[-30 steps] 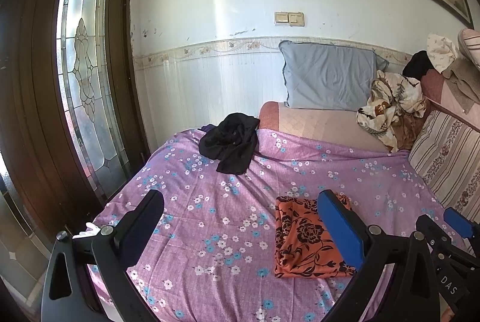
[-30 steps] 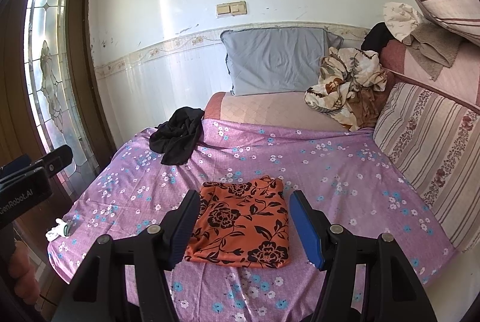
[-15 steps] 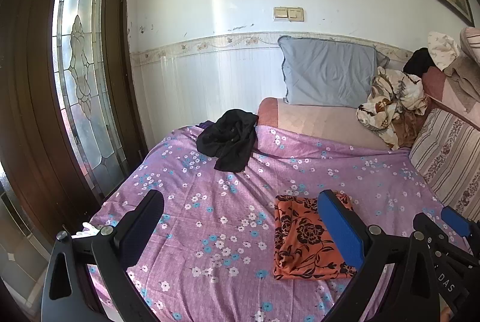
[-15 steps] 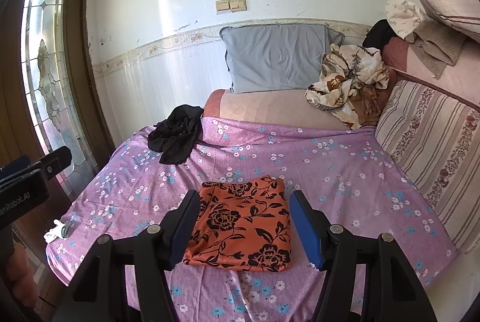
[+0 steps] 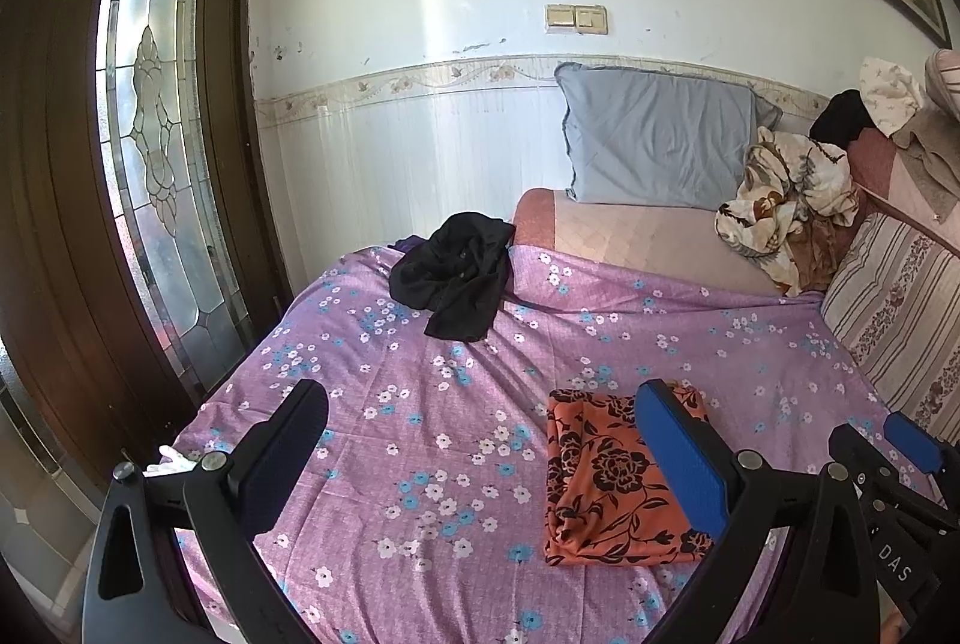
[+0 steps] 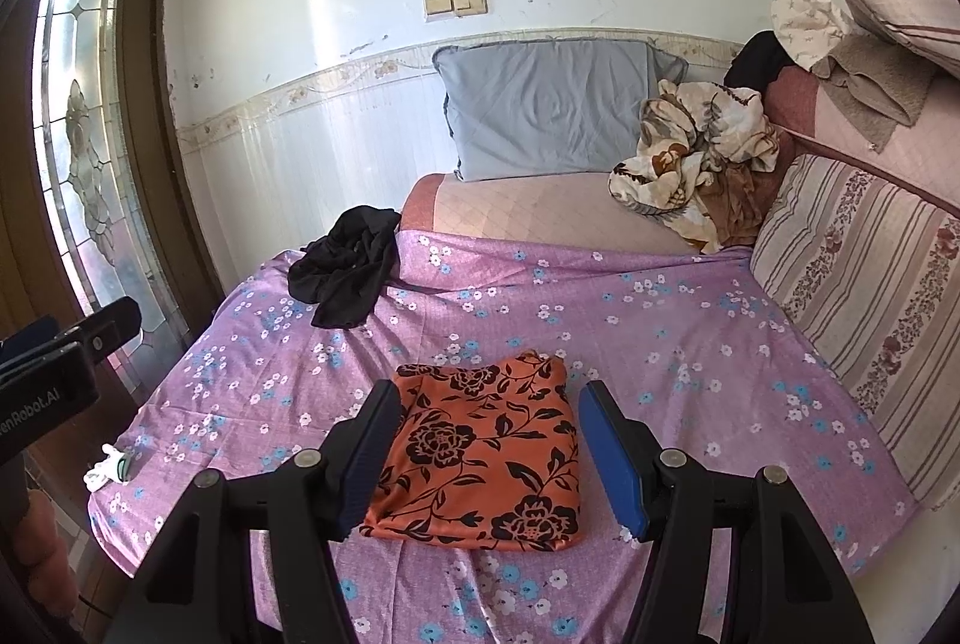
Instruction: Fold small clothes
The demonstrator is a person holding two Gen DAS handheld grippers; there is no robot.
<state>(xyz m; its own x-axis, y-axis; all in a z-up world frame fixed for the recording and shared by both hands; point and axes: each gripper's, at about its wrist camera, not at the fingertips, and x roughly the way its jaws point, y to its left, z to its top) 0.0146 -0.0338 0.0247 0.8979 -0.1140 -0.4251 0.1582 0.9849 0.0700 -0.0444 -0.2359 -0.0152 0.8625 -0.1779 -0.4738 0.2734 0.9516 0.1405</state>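
At the far left stands a dark wooden door (image 5: 54, 200) with a tall leaded glass panel (image 5: 150, 122). Beside it, on the near left edge of the bed, lies a small white scrap (image 6: 108, 466). The bed carries a purple flowered sheet (image 5: 420, 404) that covers most of the mattress.

The left hand-held gripper (image 5: 480, 440) hangs over the near part of the sheet with its jaws wide apart and nothing between them. Beyond it, toward the wall, a crumpled black garment (image 5: 456, 278) lies on the far left part of the sheet.

To the right, a folded orange cloth with black flowers (image 6: 480, 446) lies flat on the sheet near the front edge of the bed. The right hand-held gripper (image 6: 486, 452) hovers above it, jaws apart on either side of the cloth, and the blue pads do not press on it.

Behind, a grey pillow (image 6: 546, 110) leans against the white wall. Right of the pillow sits a bundle of cream and brown printed fabric (image 6: 696, 152). At the far right a striped cushion (image 6: 858, 284) stands along the bed's edge, with more clothes piled above it.
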